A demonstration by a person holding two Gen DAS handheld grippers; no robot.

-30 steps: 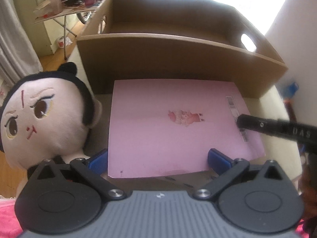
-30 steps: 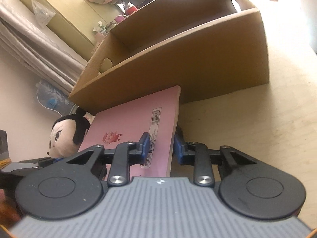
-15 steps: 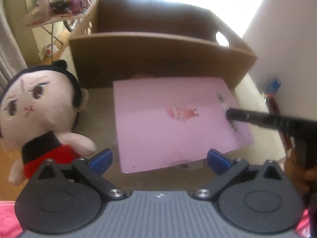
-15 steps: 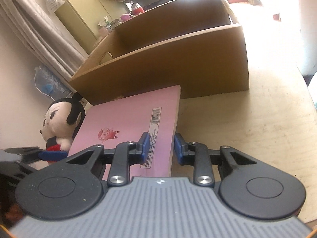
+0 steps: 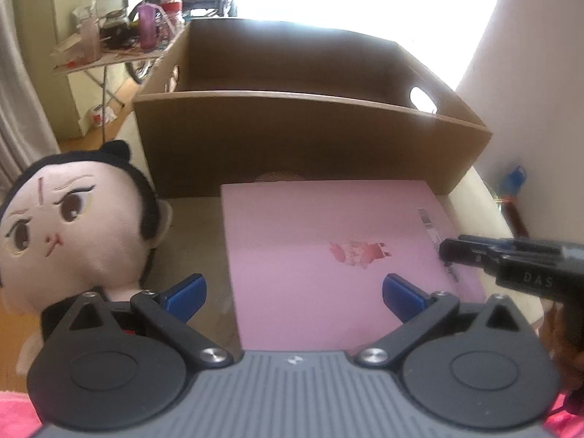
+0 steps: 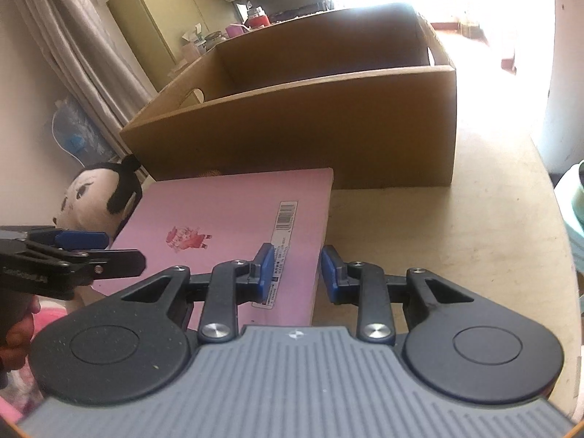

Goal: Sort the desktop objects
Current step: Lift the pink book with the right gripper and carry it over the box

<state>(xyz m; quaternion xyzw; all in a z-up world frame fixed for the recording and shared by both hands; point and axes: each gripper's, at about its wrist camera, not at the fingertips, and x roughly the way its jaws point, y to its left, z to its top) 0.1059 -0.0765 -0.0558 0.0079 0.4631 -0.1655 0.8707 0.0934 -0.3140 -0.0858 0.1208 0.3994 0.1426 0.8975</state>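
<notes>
A: Reading from the left, we have the plush doll (image 5: 69,233) lying on the table (image 6: 456,241), just beside the left edge of the pink book (image 5: 328,248). Where does our left gripper (image 5: 292,292) stand?

B: Its blue fingers are spread wide and hold nothing. One pad sits in front of the doll, the other over the book's near right part, so the left edge of the book falls between them.

A: And the book itself?

B: It lies flat, its far edge up against the front wall of the cardboard box (image 5: 310,135). Its long axis appears to run from us toward the box, with the barcode strip along the right side.

A: Then the right gripper (image 6: 294,268)?

B: Its fingers straddle the book's right edge near the close corner, one pad above the cover by the barcode, the other beyond the edge near the tabletop. A narrow gap shows at the outer pad, so we judge the fingers parted, not pinching.

A: Which hand is nearer a grasp?

B: The right, we judge: the edge is already between its fingers, and the box opening lies straight ahead and above.
</notes>
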